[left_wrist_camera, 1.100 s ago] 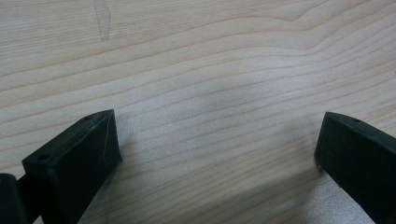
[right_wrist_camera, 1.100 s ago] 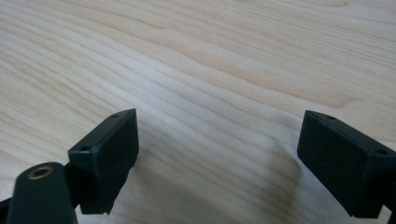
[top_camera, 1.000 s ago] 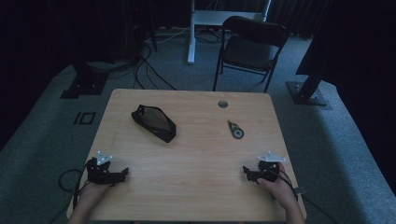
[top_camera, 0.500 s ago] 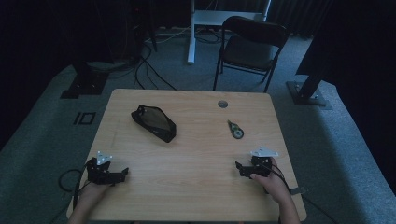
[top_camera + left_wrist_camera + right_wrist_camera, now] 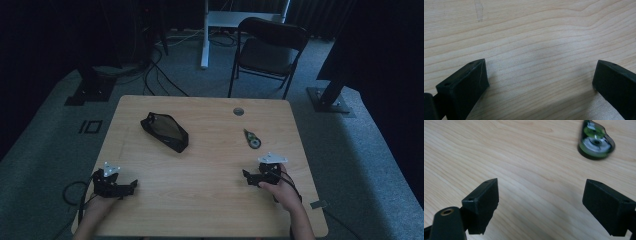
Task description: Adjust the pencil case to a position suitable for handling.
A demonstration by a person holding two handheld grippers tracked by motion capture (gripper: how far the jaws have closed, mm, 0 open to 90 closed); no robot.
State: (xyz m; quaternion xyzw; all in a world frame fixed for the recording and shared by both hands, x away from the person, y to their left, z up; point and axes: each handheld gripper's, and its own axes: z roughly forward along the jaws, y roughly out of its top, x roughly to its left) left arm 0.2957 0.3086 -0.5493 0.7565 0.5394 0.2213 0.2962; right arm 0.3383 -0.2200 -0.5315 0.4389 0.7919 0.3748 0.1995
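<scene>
On the wooden worktop, 2 things are laid out: a black mesh pouch left of centre toward the far side, and a small green correction-tape dispenser right of centre. The right tool is held near and just short of the dispenser, jaws spread wide with nothing between them; the left tool is parked at the near left, jaws likewise apart and empty.

The dispenser's long axis is seen running toward the far edge, its narrow tip pointed away and slightly left, the round end nearer. Being flat and low, it could be skidded away if the jaws are closed across its rounded end.
</scene>
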